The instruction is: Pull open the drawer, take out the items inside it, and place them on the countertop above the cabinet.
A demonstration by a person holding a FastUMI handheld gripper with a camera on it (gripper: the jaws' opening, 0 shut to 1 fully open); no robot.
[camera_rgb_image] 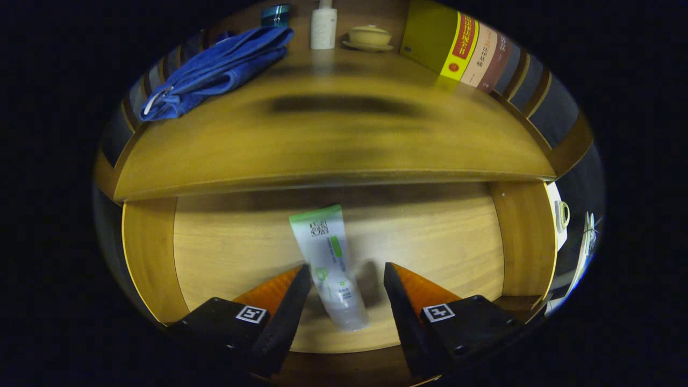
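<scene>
Gripper view gives us the open drawer [430, 242] at lower centre of the frame, with a tube [329, 263] lying on its wooden floor. Our claw [346, 277] is spread wide, the tube between its fingers; whether the left finger touches it we cannot tell, and the right finger stands clear. Above the drawer, the table [333, 140] carries a blue towel [215, 70] at upper left, a white bottle [323, 27], a lidded bowl [369, 36] and books [457, 48] at upper right.

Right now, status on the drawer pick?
Gripper open, straddling tube. Tube lies flat in open drawer, left finger close beside it. Countertop overhangs above; towel, books there.
</scene>
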